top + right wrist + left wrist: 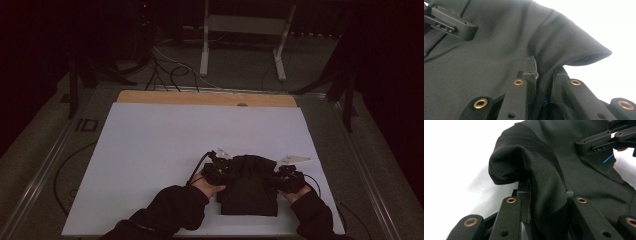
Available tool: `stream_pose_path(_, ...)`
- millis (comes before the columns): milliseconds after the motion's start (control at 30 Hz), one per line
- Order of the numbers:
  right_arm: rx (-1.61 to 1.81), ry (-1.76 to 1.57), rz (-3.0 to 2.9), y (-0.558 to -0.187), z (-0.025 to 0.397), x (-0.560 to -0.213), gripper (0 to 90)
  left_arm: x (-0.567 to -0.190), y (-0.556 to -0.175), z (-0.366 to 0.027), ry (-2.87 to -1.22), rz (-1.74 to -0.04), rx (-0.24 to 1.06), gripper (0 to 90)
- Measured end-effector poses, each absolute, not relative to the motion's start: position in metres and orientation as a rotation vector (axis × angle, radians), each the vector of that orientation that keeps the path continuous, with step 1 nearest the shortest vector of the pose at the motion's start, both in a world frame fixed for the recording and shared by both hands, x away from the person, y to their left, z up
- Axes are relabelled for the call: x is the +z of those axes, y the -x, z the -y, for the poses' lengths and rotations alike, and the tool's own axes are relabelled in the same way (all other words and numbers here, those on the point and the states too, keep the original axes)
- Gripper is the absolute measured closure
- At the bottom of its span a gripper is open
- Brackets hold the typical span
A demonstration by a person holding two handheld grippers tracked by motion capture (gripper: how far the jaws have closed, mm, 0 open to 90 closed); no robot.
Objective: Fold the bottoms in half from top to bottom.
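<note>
A black garment [249,186] lies folded on the white sheet near the table's front edge, between the two hands. My left gripper [218,171] is at its left side and is shut on a raised fold of the black cloth [544,180], which drapes between the jaws. On the right side, my right gripper [286,178] pinches another fold of the same cloth [564,50]. In each gripper view the other gripper's black jaws appear far off across the cloth, at the upper right [599,142] and at the upper left [451,23].
The white sheet [150,150] covers most of the table, with a wooden strip [205,98] bare at the far edge. Cables [170,72] and a white metal stand [242,30] are on the dark floor beyond. Metal rails [45,170] run along both sides.
</note>
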State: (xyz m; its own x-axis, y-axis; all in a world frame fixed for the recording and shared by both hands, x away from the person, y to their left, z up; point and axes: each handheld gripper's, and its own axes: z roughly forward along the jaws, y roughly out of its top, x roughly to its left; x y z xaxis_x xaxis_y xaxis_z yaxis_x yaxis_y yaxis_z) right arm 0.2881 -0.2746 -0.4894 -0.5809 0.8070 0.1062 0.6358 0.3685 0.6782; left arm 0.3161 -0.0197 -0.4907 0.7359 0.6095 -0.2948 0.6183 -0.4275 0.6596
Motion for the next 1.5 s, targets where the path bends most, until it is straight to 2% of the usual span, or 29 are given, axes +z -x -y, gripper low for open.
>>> stream_pose_path(867, 1.068, -1.187, -2.356, -0.305, 0.252, -0.455, 79.1, -0.461, -0.328, -0.008, -2.107, -0.921, 0.041, 72.3)
stream_pose_path(1500, 1.091, -1.105, -2.372, -0.321, 0.223, -0.442, 79.0, -0.448, -0.335, -0.037, -2.102, -0.937, 0.077, 72.3)
